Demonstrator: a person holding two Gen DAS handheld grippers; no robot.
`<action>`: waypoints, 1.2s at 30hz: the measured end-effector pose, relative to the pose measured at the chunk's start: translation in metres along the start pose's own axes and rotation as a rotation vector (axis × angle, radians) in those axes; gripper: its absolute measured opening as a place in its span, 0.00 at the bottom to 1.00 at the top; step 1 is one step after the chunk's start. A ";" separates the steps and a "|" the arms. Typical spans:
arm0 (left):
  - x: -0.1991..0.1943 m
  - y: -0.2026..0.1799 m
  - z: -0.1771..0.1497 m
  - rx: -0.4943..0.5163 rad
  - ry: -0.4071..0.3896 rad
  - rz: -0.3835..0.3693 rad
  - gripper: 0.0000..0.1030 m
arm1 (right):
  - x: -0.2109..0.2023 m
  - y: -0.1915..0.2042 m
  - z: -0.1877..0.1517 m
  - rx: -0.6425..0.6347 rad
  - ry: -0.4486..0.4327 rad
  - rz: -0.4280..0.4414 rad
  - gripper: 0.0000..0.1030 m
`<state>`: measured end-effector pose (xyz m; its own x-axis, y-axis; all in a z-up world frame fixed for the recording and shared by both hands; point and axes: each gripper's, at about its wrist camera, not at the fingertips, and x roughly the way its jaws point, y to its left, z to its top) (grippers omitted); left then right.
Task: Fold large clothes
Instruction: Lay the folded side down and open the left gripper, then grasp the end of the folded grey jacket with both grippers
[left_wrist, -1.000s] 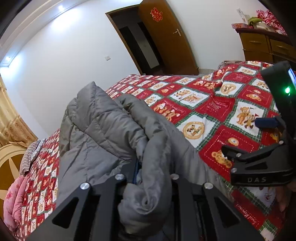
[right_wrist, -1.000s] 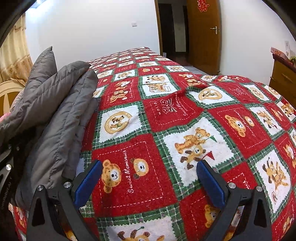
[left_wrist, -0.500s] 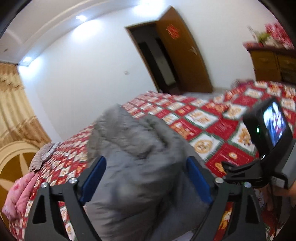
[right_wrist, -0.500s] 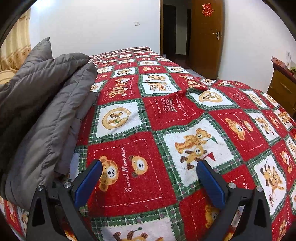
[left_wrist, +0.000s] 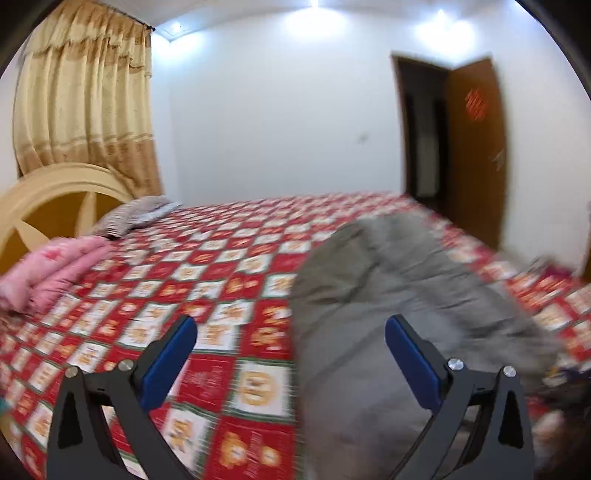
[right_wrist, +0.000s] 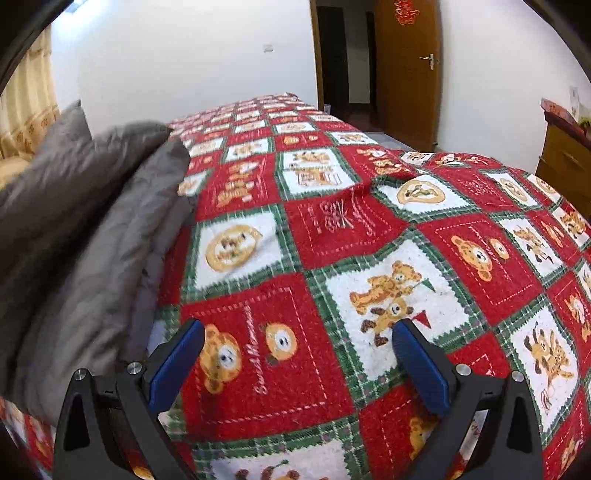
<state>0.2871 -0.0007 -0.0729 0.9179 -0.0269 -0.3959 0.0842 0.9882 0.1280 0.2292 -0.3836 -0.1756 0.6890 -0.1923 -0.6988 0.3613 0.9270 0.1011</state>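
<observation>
Now, jacket: the grey quilted padded jacket (left_wrist: 388, 314) lies in a puffy heap on the bed with the red, white and green teddy-bear patchwork quilt (right_wrist: 332, 229), near its near edge.
Left jaws: my left gripper (left_wrist: 291, 350) has just been opening and now stands spread wide; the jacket's edge shows between the blue pads (left_wrist: 410, 362) but nothing presses on it, so I hold nothing.
Right jaws: my right gripper (right_wrist: 297, 354) is spread too, hanging empty over bare quilt, with the jacket just beside it on the left.
Feel: judging by the loft, it is light for its bulk, soft, springy, and probably slick-shelled; it should slump and slide rather than keep a crease.
Where to grip: I would pinch a seam, hem or stitched channel, not the fat filling, which would squash and slip out.
How: likely 2 holds, 1 per gripper, well apart along 1 edge, so the fold carries over flat.
Risk: trapped air may push a fold open again.
View: the left picture is blurred, so hem and sleeves cannot be told apart.
</observation>
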 end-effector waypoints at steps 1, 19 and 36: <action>0.020 -0.004 0.001 0.025 0.023 0.056 1.00 | -0.002 0.001 0.003 0.006 -0.005 0.009 0.98; 0.082 -0.107 0.002 0.234 0.098 0.016 1.00 | -0.048 0.109 0.144 -0.038 -0.074 0.089 0.98; 0.149 -0.099 0.010 0.123 0.270 0.049 1.00 | 0.053 0.108 0.089 -0.035 0.059 -0.079 0.70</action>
<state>0.4194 -0.1038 -0.1355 0.7870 0.0777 -0.6120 0.1040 0.9611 0.2557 0.3602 -0.3220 -0.1385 0.6204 -0.2468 -0.7444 0.3904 0.9204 0.0202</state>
